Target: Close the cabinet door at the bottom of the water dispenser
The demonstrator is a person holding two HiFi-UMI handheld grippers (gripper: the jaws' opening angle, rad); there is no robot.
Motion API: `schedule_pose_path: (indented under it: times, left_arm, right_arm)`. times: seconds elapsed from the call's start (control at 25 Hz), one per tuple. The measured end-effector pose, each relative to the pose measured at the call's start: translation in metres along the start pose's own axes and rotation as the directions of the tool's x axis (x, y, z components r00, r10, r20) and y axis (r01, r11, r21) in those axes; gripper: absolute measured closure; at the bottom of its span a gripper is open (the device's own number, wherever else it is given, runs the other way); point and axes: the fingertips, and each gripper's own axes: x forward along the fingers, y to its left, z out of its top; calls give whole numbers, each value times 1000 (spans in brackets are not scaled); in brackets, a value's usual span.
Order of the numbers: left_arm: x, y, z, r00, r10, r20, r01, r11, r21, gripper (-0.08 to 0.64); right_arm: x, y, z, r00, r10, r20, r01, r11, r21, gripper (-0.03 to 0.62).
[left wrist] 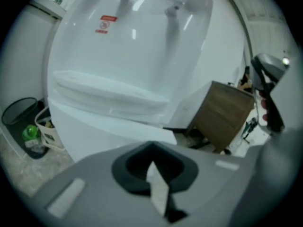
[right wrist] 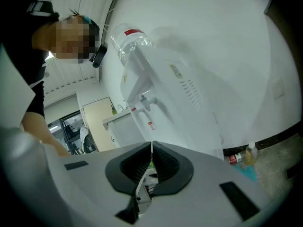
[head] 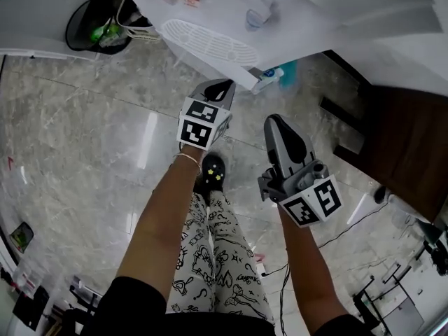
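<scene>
The left tool (head: 218,87), jaws closed and empty, is nearer: the cabinet door (left wrist: 109,129) lies just ahead; the right tool (head: 277,122) is closed too.

Left claw (head: 218,88) and right claw (head: 280,128) (side by side) hang — over marble floor (head: 84,131).

1. The tall plastic water dispenser (left wrist: 132,46) is white, with a small red label (left wrist: 108,19) at the upper centre of the left gripper view.
2. The polished stone floor (head: 84,152) is grey with pale veins.
3. The left gripper (head: 218,87) and right gripper (head: 278,123) are grey and black inside the jaws, and their cubes carry black-and-white square markers.
4. The printed trousers (head: 217,257) are white with black doodles.
5. The shoe (head: 213,171) is black with yellow dots.
6. The wooden cabinet (head: 409,152) at the right edge is dark brown.
</scene>
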Motion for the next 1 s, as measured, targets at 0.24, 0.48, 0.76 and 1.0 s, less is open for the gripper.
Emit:
schedule_pose_path:
  times: [0.24, 0.48, 0.76, 1.0]
  left_arm:
    - [20, 2, 15, 1000, -13, 6, 13, 1000, 22, 565]
    - [29, 11, 21, 1000, 0, 18, 0, 1000, -10, 565]
    - [2, 22, 22, 998, 8, 54, -3, 996, -90, 565]
    - [-62, -5, 27, 995, -17, 94, 22, 998, -52, 565]
  right_arm:
    - [-9, -2, 21, 998, -52, 47, 52, 999, -8, 575]
    - [-10, -6, 20, 996, -68, 54, 67, 998, 19, 575]
    - [-8, -6, 15, 996, -75, 47, 72, 996, 46, 575]
    - [3, 16, 15, 999, -34, -1, 34, 999, 15, 575]
